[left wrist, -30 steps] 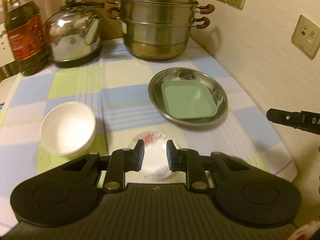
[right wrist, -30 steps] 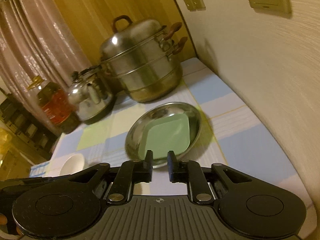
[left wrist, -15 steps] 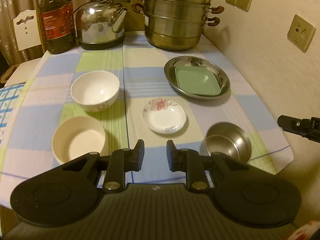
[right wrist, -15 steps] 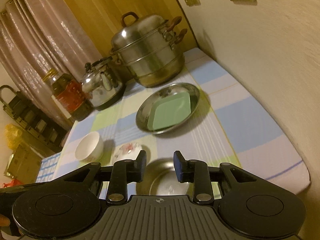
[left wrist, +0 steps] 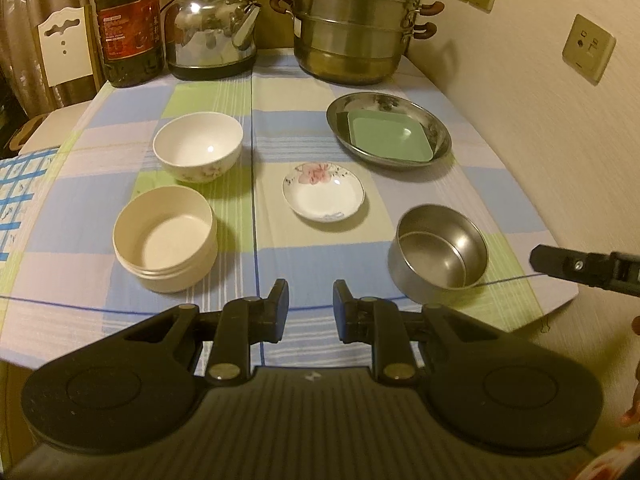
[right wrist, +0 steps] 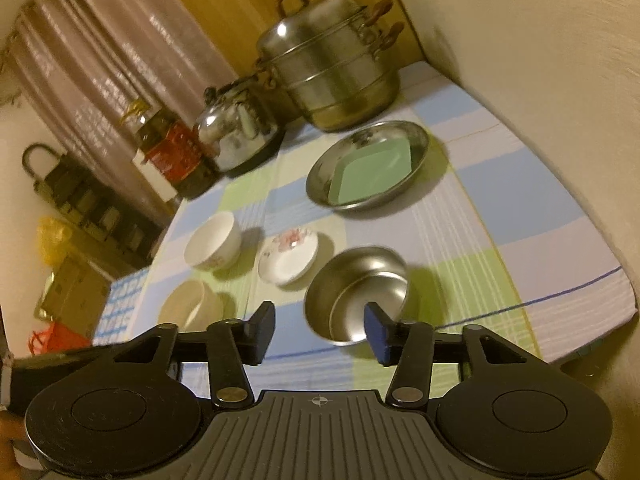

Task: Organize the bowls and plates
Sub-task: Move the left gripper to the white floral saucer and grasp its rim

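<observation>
Steel bowl (right wrist: 356, 294) just beyond right tool (right wrist: 320, 330), jaws opening, nothing gripped; left tool (left wrist: 311, 309) empty, narrowly parted

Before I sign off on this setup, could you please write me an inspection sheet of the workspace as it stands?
Surface: table under a checked cloth, set against a wall.
Job's things: green square plate lying in a steel dish; flowered saucer; white bowl; cream bowl; steel bowl near the front edge. All upright and apart.
Clutter: oil bottle, kettle, lidded steamer pot along the back.
Grippers: left gripper empty, jaws narrowly apart, over the front edge; right gripper empty, jaws opening, steel bowl just ahead.
Cables: nothing seen.
Surroundings: curtains, wall sockets, chair back.
</observation>
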`<state>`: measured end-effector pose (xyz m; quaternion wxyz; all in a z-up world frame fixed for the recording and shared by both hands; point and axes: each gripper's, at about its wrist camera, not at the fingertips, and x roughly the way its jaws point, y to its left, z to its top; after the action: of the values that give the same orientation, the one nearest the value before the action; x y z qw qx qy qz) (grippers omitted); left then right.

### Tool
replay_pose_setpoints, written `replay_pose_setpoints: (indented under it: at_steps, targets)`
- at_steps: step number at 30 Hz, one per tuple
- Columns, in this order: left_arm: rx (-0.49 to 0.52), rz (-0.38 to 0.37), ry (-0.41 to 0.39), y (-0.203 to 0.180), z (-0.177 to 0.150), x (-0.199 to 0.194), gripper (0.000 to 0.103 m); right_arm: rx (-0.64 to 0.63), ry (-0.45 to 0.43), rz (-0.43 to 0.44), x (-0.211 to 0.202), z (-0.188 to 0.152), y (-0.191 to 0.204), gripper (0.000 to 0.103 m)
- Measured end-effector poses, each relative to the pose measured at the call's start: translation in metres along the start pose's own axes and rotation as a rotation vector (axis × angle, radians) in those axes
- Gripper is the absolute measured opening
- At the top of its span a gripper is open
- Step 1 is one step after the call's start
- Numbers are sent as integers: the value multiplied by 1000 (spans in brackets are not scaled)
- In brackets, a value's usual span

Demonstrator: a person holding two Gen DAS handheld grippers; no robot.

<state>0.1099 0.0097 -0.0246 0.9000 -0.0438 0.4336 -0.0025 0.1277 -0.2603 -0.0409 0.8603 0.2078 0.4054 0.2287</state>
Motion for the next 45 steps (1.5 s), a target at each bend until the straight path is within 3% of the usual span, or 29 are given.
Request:
replay_pose_setpoints:
  at_steps: [8,12,28,34,45]
  targets:
    - [-3,12,18,1,-9,-1,21,-116,69,-29,10,-18,15,64]
    - [-10,17,29,4,-12,0,22,-115,86,-18,16,-23,15,81]
    - [-11,14,44,12,-5,14,22,-119,119,-26,36,-14,17,83]
    - [3,11,46,10,6,25,23,-132,147,-51,46,-7,16,83]
    - [-17,-23,64,17,32,52,27,-91,121,-41,62,17,10,82]
